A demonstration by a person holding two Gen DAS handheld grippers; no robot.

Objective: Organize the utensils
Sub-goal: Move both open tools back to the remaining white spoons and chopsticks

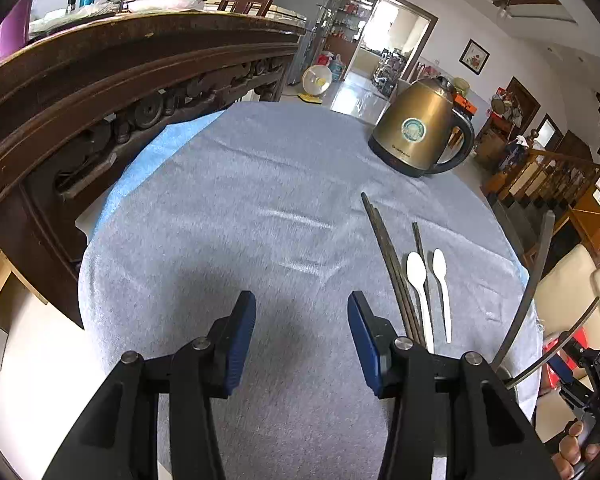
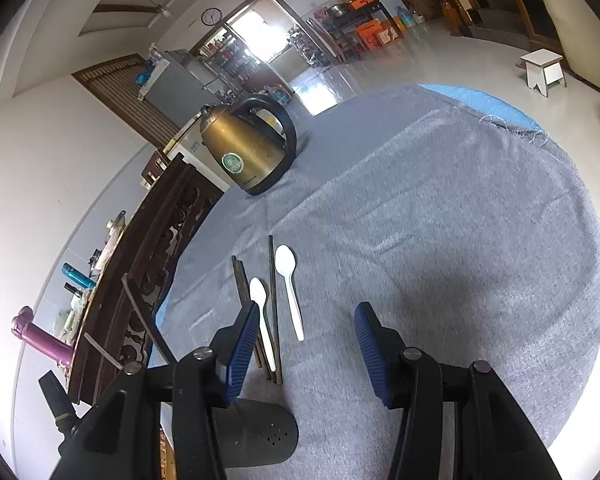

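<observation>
While both the left gripper (image 1: pixel 302 344) and right gripper (image 2: pixel 306 354) hover spread and empty, the dark, stiff wooden chopsticks (image 2: pixel 274 304) and light, slippery white plastic spoons (image 2: pixel 290 292) lie together on the grey tablecloth (image 2: pixel 440 240); I'd pinch them mid-handle

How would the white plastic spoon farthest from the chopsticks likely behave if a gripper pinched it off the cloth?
The white plastic spoon looks thin, so probably very light and slightly flexible. It lies flat on the grey cloth, so its low handle may slip from the pads.

Shining brightly from the doorway (image 1: pixel 384 36) behind the kettle (image 1: pixel 420 128), casting soft shadows, bending and darkening at picture edges.
</observation>
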